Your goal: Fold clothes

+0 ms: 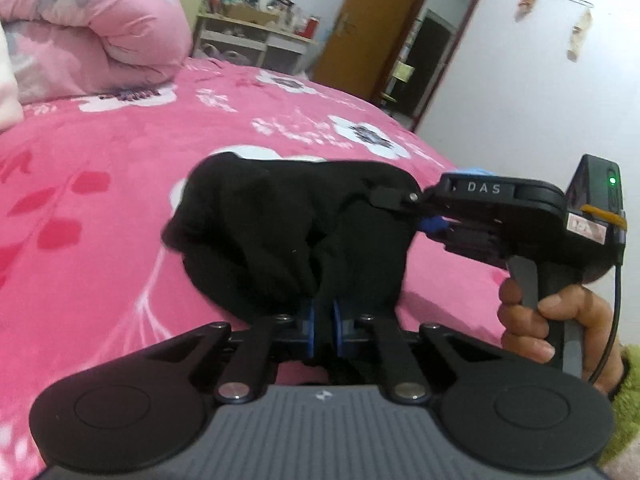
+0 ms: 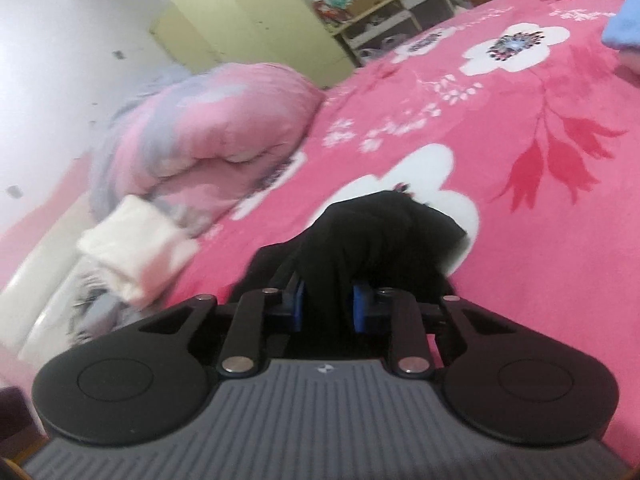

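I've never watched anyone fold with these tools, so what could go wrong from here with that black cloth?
1. Both grippers pinch the bunched black fabric garment only at its edges; the left gripper holds a thin fold that might slip out.
2. The right gripper holds a thicker wad, so layers may fold unevenly.
3. The garment is crumpled on the pink flowered bedspread, so creases could get folded in.

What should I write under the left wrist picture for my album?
Left gripper and right gripper both pinch a black garment on a pink flowered bed.
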`<state>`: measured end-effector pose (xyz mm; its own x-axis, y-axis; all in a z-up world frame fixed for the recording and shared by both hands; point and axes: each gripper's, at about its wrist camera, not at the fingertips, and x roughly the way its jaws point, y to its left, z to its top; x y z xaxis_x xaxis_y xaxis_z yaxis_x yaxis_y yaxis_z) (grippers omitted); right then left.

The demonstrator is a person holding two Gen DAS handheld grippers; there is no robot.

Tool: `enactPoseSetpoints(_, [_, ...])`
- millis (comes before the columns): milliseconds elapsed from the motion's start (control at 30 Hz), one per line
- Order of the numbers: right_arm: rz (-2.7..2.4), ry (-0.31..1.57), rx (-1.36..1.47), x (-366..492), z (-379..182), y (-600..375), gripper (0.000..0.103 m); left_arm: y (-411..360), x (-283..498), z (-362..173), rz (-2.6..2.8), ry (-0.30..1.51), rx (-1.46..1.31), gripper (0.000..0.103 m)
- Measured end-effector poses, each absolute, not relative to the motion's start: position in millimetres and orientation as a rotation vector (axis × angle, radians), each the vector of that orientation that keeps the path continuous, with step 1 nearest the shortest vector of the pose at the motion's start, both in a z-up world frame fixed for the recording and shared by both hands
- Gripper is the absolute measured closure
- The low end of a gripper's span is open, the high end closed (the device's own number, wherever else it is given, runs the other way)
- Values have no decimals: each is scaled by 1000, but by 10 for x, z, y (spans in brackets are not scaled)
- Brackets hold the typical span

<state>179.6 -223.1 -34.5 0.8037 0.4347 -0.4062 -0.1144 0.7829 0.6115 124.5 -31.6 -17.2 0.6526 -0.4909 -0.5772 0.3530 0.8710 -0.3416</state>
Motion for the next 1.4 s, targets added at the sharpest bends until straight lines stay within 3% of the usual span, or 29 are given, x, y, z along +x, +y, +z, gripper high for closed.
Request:
enactPoseSetpoints(500, [645,544,392,-187,7,-1693,84,293,-407,-353,-570,918,-251,93])
enactPoseSetpoints(567, [671,554,327,-394,-47,-1567,84,456,-548,-347,-531,928,-257,79])
enactPoseSetpoints(800, [693,526,77,-745,-160,-1075,84,794,-717,65,-431,770,-303,54])
enactPoseSetpoints(867, [689,497,-21,-806,-174,-881,83,709,-677,182,-464,732,-308,41])
enactPoseSetpoints(967, [670,440,-174,-958,-186,-617,76,480,-519,313,-533,698,-278,34])
enactPoseSetpoints(1033, [659,413,-231,-1081,-183,-550,61,320,-398,341,-558,699,-247,34])
enactPoseSetpoints(1100, [654,403,-233,-1181,-163,-604,53,168,-246,291,-561,721,-212,36])
enactPoseSetpoints(1267, [638,424,-116,-1325,-76,-991,51,-3,-36,86,-521,784,-178,74])
enactPoseSetpoints(1400, [559,450,62,-1348,-61,-1503,50,238,-107,73,-469,748,-266,86])
